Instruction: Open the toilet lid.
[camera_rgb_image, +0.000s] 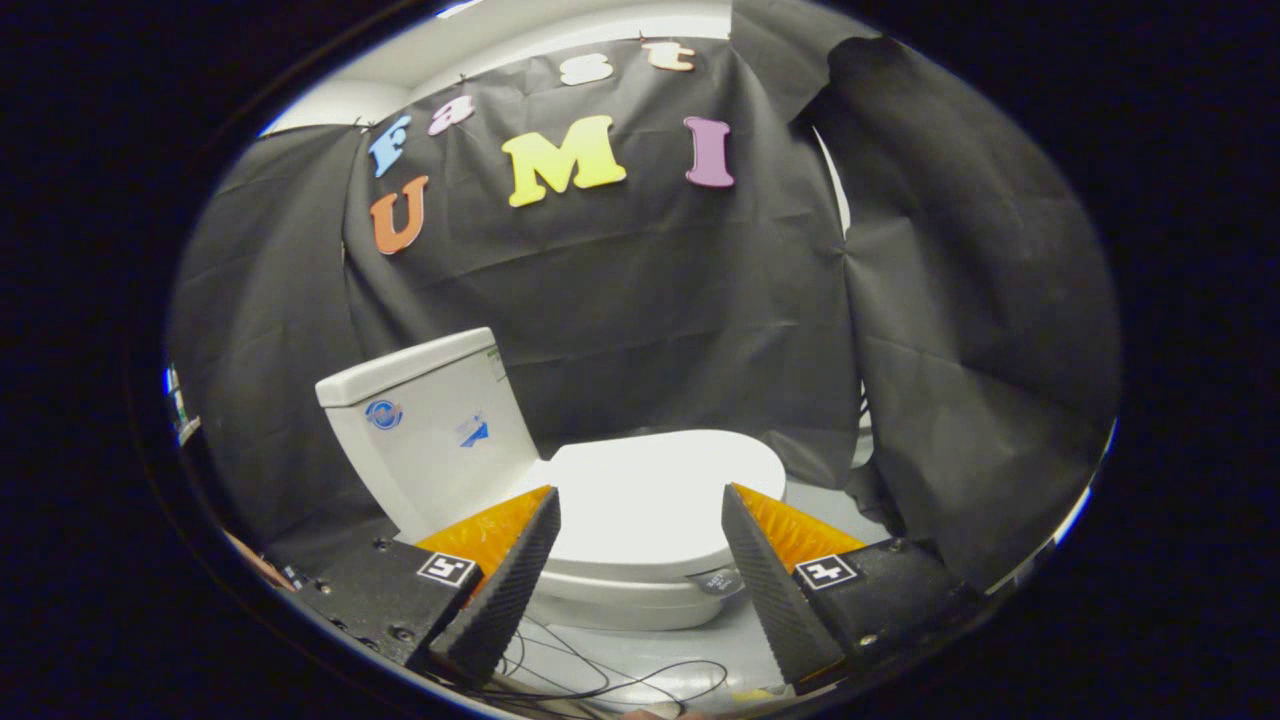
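Since the lid (655, 490) ahead looks stiff and slick, I'd hook its front edge; my tool (640, 535) gapes, released.

Light falls from above and glares off the white toilet lid (655, 500), washing out its surface detail. The black cloth wall (650, 300) stays dim, its folds faint. Fisheye distortion bends the edges. The gripper (640, 560), fingers apart, looks sharp.
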